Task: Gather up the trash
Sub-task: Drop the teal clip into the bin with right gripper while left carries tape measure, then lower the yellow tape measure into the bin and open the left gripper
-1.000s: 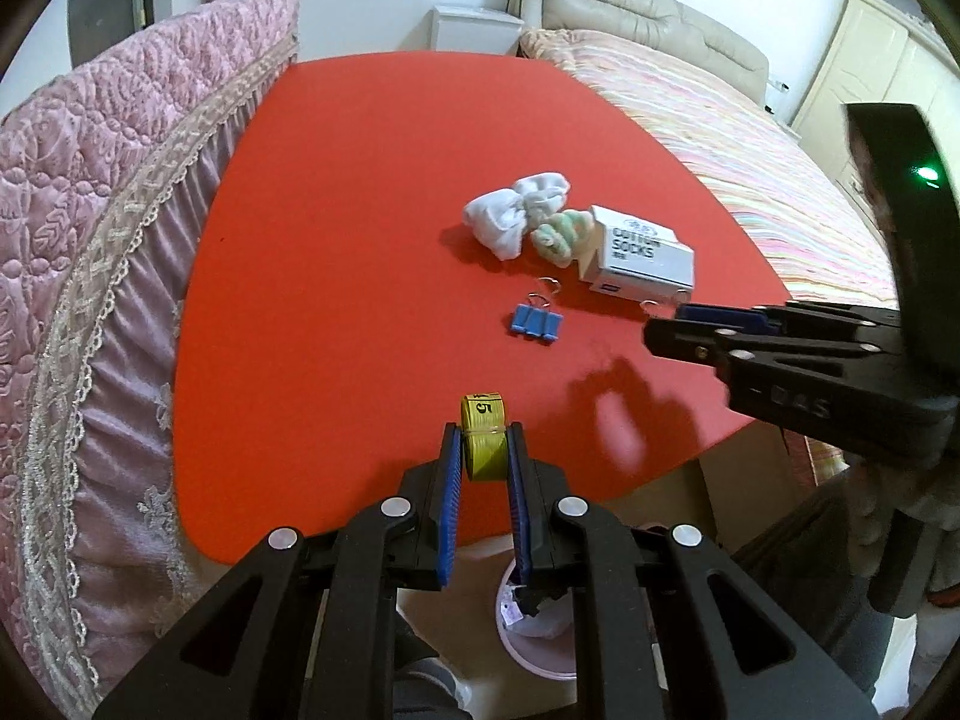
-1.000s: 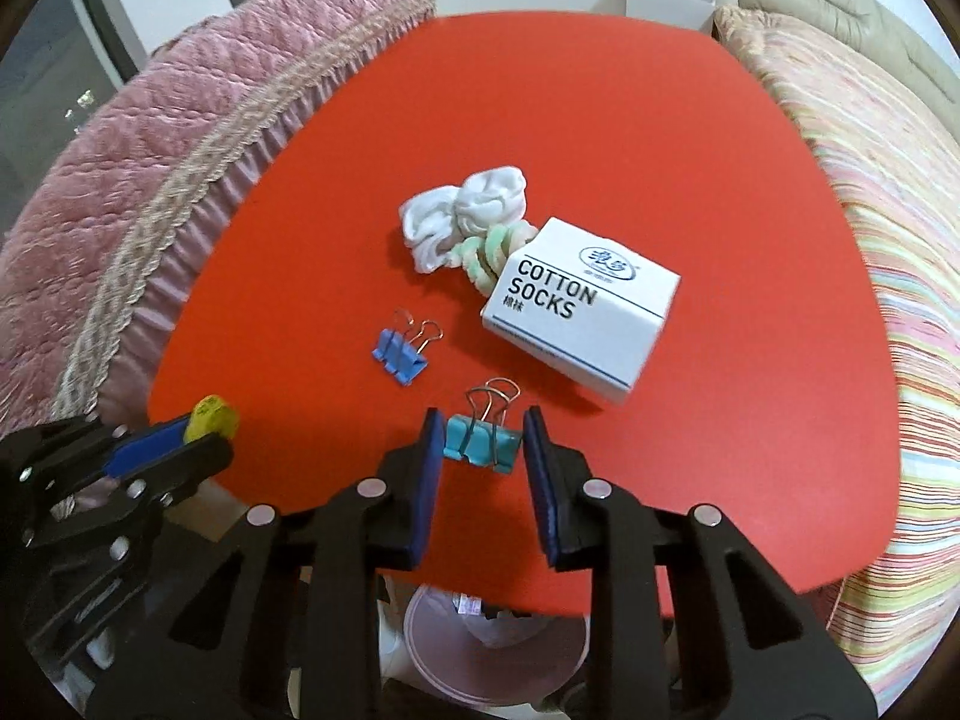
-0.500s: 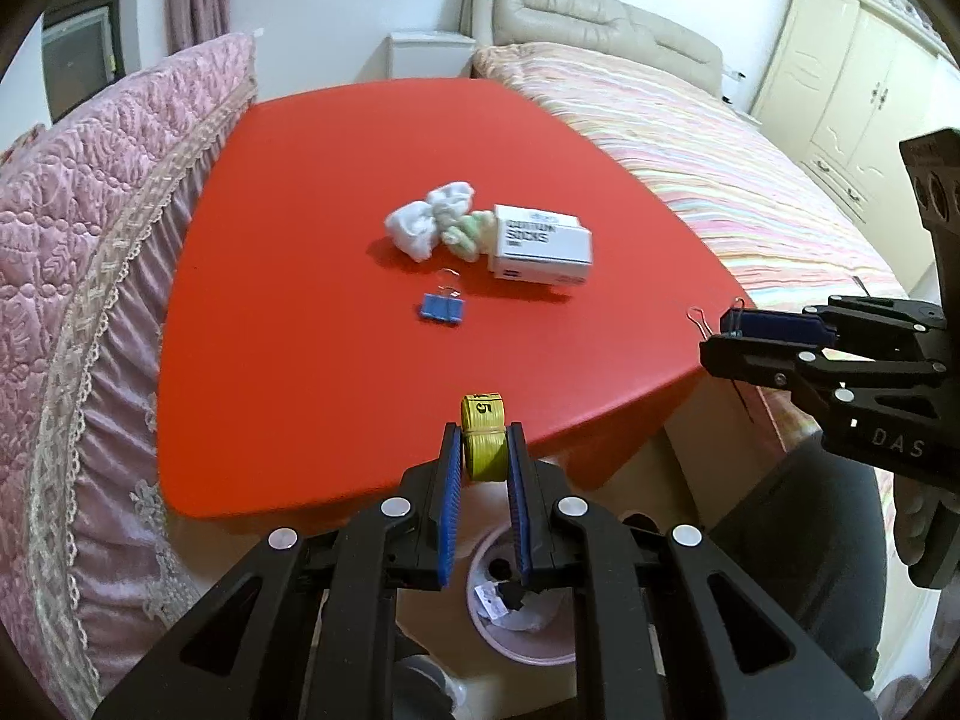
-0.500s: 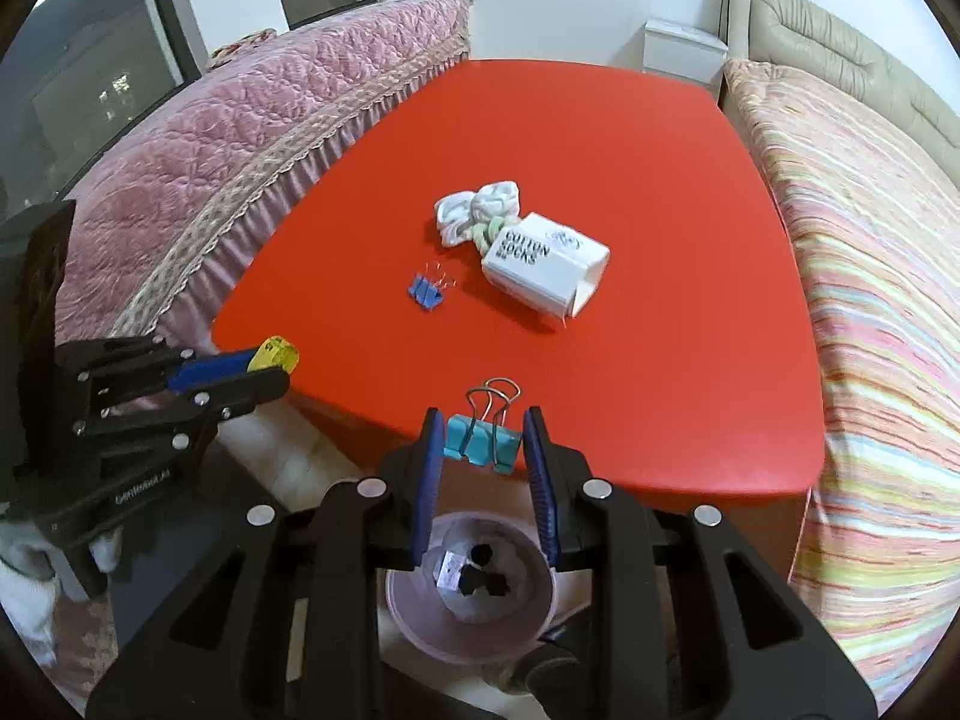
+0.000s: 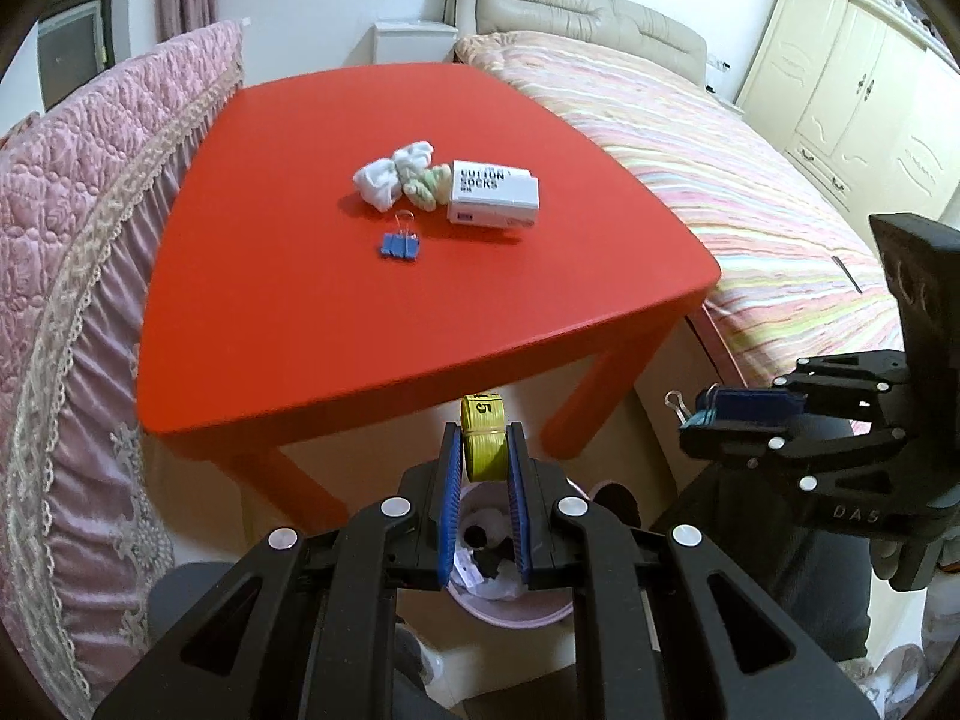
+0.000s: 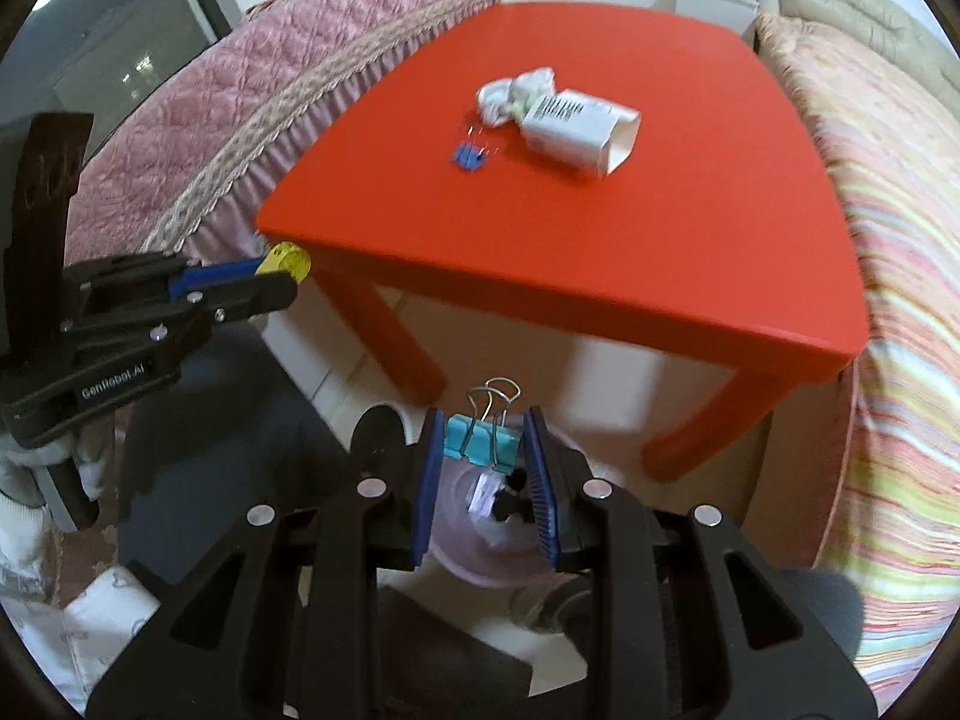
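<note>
My left gripper (image 5: 483, 450) is shut on a yellow tape measure roll (image 5: 482, 443) and holds it above a pink trash bin (image 5: 510, 591) on the floor in front of the red table (image 5: 372, 300). My right gripper (image 6: 483, 447) is shut on a teal binder clip (image 6: 482, 441) above the same bin (image 6: 480, 546). The right gripper also shows in the left wrist view (image 5: 714, 420); the left gripper shows in the right wrist view (image 6: 282, 276). On the table lie blue binder clips (image 5: 399, 247), white and green socks (image 5: 399, 180) and a white sock box (image 5: 493, 201).
A pink quilted bed (image 5: 66, 252) borders the table on the left and a striped bed (image 5: 750, 180) on the right. Cream wardrobes (image 5: 858, 96) stand at the far right. The bin holds crumpled scraps.
Both grippers have pulled back from the table and dropped below its front edge, carrying the tape roll and the teal clip to above the bin.
</note>
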Available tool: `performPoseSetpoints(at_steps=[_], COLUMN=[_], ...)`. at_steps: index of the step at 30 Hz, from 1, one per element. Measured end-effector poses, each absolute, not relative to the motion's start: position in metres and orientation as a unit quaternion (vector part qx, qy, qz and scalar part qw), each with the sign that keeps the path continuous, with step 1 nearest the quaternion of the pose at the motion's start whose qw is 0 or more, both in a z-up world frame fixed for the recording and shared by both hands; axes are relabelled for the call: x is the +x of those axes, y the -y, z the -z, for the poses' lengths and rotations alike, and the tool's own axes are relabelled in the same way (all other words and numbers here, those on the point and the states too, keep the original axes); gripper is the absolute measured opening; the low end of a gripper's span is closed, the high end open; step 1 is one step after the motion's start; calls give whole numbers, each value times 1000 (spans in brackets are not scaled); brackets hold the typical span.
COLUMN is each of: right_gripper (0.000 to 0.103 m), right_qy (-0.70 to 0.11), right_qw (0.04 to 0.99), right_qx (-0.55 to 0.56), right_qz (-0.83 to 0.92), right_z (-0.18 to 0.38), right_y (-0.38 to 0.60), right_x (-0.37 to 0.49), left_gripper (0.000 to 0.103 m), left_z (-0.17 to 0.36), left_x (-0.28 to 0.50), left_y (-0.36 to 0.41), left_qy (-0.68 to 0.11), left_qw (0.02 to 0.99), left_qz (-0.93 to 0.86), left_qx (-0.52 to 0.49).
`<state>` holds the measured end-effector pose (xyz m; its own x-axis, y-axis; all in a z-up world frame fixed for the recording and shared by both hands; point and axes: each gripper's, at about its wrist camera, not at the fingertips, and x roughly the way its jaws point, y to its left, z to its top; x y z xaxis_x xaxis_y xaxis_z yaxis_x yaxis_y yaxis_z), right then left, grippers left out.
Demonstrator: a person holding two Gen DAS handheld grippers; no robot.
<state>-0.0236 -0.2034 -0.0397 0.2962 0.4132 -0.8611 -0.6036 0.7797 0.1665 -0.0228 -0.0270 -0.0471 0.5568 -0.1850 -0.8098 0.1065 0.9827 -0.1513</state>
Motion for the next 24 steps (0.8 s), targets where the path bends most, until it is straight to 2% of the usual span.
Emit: performPoseSetpoints(at_steps=[2,3,5,6,9,20,22,24], right_gripper=[28,33,77,81,88,90,90,91], right_qy=[-504,-505,-503,-501,-500,-477,-474,-472], right_qw=[795,794,797,799,804,838,841,843], right_qx=[-92,-90,-88,-84,-75,-57,-50,-46], right_qz=[-325,-327,-323,-322,-312,-260,-255,-252], right_z=[42,42,41,40,37,19,16,14], right_y=[202,202,203,205,210,245,252,257], right_x=[-25,-25,-24,-23,-20,-17,-16,-16], left_gripper=[14,14,14,14,14,15,18,28], left_z=[48,49,49,48,49,54,54,55], left_x=[-24,-25,-27,-28,-28,-28,-27,-25], left_y=[28,28,29,30,33,63,67,69], left_qy=[-465,-466,-466,-466,-468,-483,-484,-487], left_qw=[880,879,879,879,877,862,860,858], left_qz=[85,88,92,93,101,152,159,162], left_qx=[-43,-44,-45,-45,-41,-25,-25,-26])
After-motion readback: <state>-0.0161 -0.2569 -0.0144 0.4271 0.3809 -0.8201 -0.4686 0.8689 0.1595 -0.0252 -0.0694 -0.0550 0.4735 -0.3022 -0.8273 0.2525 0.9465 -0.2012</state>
